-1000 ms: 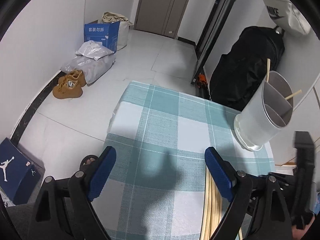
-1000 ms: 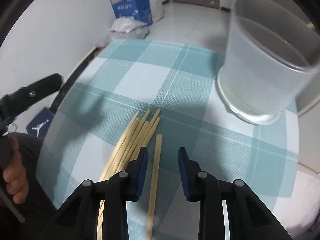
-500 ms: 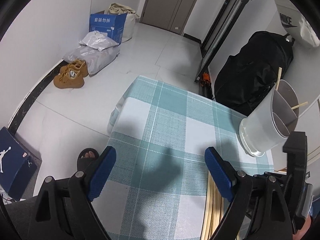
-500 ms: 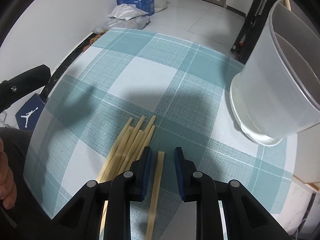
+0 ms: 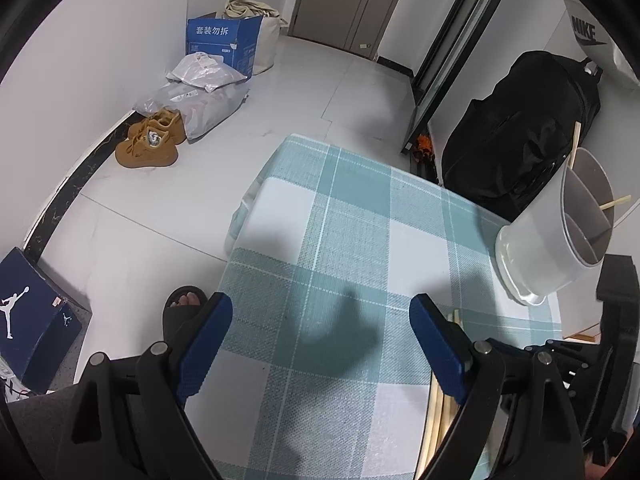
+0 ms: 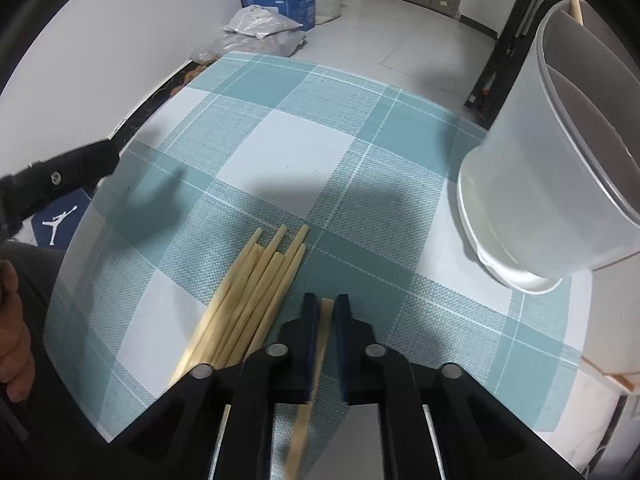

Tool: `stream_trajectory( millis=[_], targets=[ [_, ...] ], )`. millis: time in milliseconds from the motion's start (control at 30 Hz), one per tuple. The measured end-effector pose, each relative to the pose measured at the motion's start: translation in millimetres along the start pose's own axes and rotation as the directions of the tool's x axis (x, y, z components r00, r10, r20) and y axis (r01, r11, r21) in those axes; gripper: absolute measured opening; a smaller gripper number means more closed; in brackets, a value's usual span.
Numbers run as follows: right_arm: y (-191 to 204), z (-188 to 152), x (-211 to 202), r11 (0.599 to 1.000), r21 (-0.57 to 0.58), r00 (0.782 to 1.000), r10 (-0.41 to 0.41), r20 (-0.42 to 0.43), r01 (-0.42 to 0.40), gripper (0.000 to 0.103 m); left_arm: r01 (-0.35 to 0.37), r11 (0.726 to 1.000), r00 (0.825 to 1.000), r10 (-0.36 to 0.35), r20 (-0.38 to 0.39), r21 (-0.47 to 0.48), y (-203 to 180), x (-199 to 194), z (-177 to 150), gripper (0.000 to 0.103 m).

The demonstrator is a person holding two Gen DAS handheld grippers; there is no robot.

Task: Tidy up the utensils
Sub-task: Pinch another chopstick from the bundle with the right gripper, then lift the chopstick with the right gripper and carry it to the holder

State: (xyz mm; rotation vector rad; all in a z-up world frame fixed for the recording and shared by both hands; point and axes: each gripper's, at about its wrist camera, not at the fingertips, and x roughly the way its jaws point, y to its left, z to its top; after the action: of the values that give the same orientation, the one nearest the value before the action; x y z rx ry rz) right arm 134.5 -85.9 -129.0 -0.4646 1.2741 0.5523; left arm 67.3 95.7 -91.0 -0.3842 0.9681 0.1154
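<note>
A single wooden chopstick (image 6: pixel 325 312) lay on the teal-and-white checked tablecloth (image 6: pixel 280 148), pinched between the blue pads of the right gripper (image 6: pixel 326 308), whose jaws had just been closing and stood pressed against the stick's sides near its far tip. Just beside that chopstick, on the side away from the holder, a loose bundle of chopsticks (image 6: pixel 256 280) rested flat on the cloth, its tips fanned slightly toward the far edge of the table. Beyond the chopstick and to the other side stood a translucent plastic utensil holder (image 6: pixel 548 184) with a divided interior, upright on the cloth near the table's edge; in the left wrist view two chopsticks (image 5: pixel 576 140) already stuck out of its compartments. The left gripper (image 5: pixel 320 336) hung over bare cloth well apart from the holder, its blue-padded fingers (image 5: pixel 208 336) spread wide with nothing between them. Past the table, further from the holder, a blue cardboard box (image 5: pixel 222 42), grey plastic bags (image 5: pixel 196 96) and tan shoes (image 5: pixel 150 142) sat on the pale floor by the wall.
</note>
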Motion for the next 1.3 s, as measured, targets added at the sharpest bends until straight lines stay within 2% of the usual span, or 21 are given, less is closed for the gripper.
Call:
stream_trajectory(
  millis=[133,267,367,400,467,600,633,700,767,867,967,1167,1300],
  targets=[
    [-10,0,-5,0.998,0.052,0.998,0.044,0.045,-0.047,0.005,0.008,1.000,0.999,-0.008,-0.034,0.025,-7,5,-6,0.087],
    [-37,-6,-25,0.972,0.179,0.981,0.122,0.154,-0.149,0.005,0.036,0.993,0.993,-0.023,-0.119,0.114,-28,16,-19,0.087],
    [-58,-16,-38,0.924,0.291,0.955,0.182,0.236,-0.248,0.005,0.030,0.983,0.987,-0.001,-0.159,0.183,-40,23,-28,0.087],
    [-69,-22,-44,0.893,0.340,0.937,0.202,0.285,-0.296,0.005,0.022,0.979,0.986,0.013,-0.168,0.203,-45,25,-32,0.087],
    [-81,-28,-48,0.852,0.398,0.919,0.211,0.333,-0.340,0.005,0.014,0.973,0.984,0.028,-0.178,0.228,-48,25,-36,0.087],
    [-109,-51,-52,0.740,0.507,0.873,0.224,0.433,-0.442,0.005,-0.041,0.950,0.983,0.095,-0.159,0.309,-57,22,-46,0.087],
    [-114,-55,-51,0.715,0.527,0.866,0.227,0.446,-0.459,0.006,-0.046,0.946,0.983,0.100,-0.155,0.319,-59,21,-47,0.087],
    [-121,-61,-47,0.687,0.557,0.866,0.225,0.447,-0.466,0.005,-0.047,0.942,0.982,0.104,-0.156,0.332,-61,19,-48,0.087],
    [-124,-64,-45,0.687,0.564,0.870,0.218,0.442,-0.458,0.005,-0.072,0.931,0.979,0.135,-0.153,0.359,-63,19,-50,0.087],
    [-121,-63,-43,0.712,0.554,0.882,0.204,0.425,-0.432,0.005,-0.090,0.924,0.976,0.155,-0.150,0.372,-66,18,-50,0.087],
    [-118,-53,-38,0.721,0.545,0.884,0.209,0.418,-0.428,0.005,-0.088,0.921,0.973,0.160,-0.163,0.380,-67,20,-48,0.087],
    [-106,-41,-44,0.770,0.497,0.884,0.181,0.431,-0.400,0.005,-0.060,0.927,0.970,0.143,-0.199,0.369,-69,30,-42,0.087],
    [-105,-38,-43,0.772,0.487,0.877,0.184,0.443,-0.408,0.005,-0.039,0.916,0.969,0.133,-0.209,0.400,-77,32,-38,0.074]
  ],
)
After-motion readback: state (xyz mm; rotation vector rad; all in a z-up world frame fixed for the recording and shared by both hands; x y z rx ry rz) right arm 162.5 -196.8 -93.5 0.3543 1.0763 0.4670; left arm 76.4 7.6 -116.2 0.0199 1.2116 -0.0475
